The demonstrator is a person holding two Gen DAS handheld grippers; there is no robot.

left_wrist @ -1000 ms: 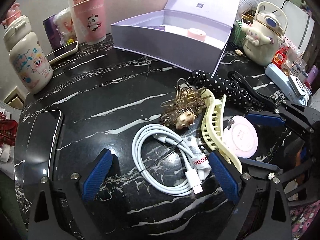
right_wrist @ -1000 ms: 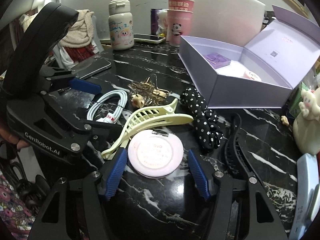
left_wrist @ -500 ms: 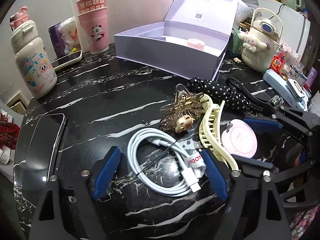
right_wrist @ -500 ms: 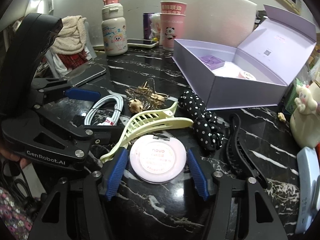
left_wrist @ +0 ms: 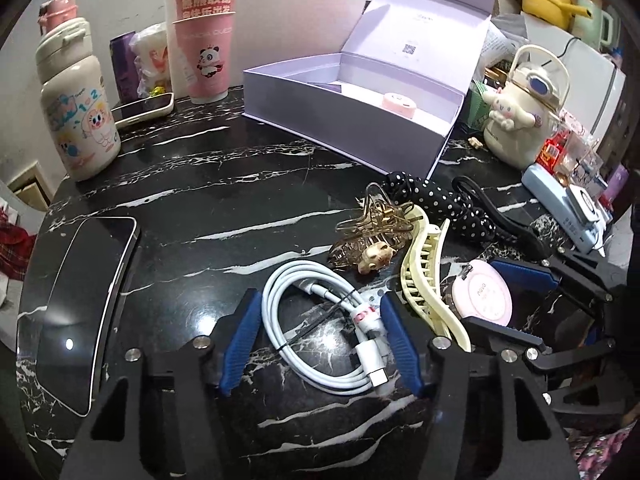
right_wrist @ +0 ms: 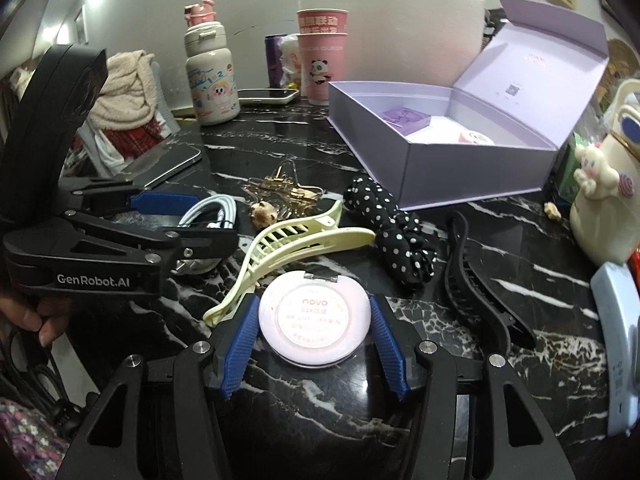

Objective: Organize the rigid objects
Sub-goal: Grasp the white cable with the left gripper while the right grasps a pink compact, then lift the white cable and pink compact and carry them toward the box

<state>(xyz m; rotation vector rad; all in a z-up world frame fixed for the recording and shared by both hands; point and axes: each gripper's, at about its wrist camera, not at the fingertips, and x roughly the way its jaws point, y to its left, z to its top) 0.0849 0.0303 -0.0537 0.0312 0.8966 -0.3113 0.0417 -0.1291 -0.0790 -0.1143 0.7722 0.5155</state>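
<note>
Black marble worktop (left_wrist: 248, 184), cluttered. Open lilac box (left_wrist: 352, 120) at the back, lid up, a small pink item inside. Around it: cartoon bottle (left_wrist: 76, 120), stacked pink cups (left_wrist: 204, 60), white bunny jug (left_wrist: 516, 120), two phones, one flat at left (left_wrist: 80, 304).

Left gripper (left_wrist: 320, 332): fingers have just been closing, now half-wide around the coiled white cable (left_wrist: 320, 320). Right pad is at the cable's taped end, left pad just beside the coil; can't tell if they press.

Right gripper (right_wrist: 314, 338): fingers narrow, both blue pads against the rim of the round pink compact (right_wrist: 314, 320), which sits flat on the worktop.

In the way: cream claw clip (right_wrist: 296, 248) lies between cable and compact, touching the compact's left edge. Gold clip (left_wrist: 368, 236) just behind the cable. Polka-dot scrunchie (right_wrist: 392, 232) and black claw clip (right_wrist: 476, 276) right of the compact, clear of it.
</note>
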